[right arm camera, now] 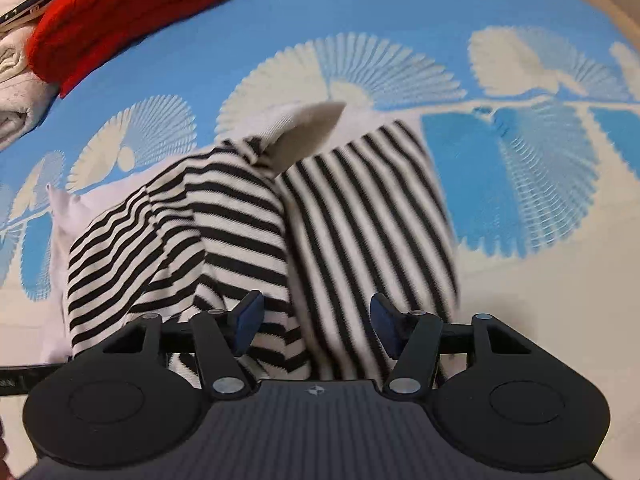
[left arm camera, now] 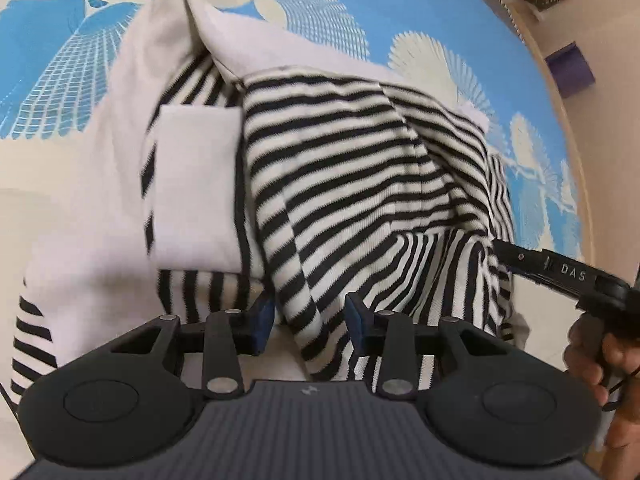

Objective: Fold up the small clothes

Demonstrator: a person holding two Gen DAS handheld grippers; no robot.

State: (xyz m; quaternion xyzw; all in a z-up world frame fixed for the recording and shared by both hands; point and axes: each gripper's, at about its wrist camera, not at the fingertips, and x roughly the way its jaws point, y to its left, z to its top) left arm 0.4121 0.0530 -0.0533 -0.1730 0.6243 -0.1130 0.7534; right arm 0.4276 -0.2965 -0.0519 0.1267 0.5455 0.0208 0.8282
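Right claw (right arm camera: pixel 314 330) straddles striped garment (right arm camera: pixel 240 216) edge; bedspread (right arm camera: pixel 520 160) beyond lies bare.

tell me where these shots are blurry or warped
Right wrist view: motion blur smears the striped garment on its right side and the blue bedspread; the red knit stays fairly crisp. Left wrist view: sharper stripes, soft white pocket patch. Both: fisheye bends the edges.

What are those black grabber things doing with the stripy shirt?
A person is folding a black-and-white striped garment on a blue patterned bedspread, holding a grabber in each hand. The left gripper and right gripper both have bunched striped cloth between their jaws. A red knit lies in a far corner.
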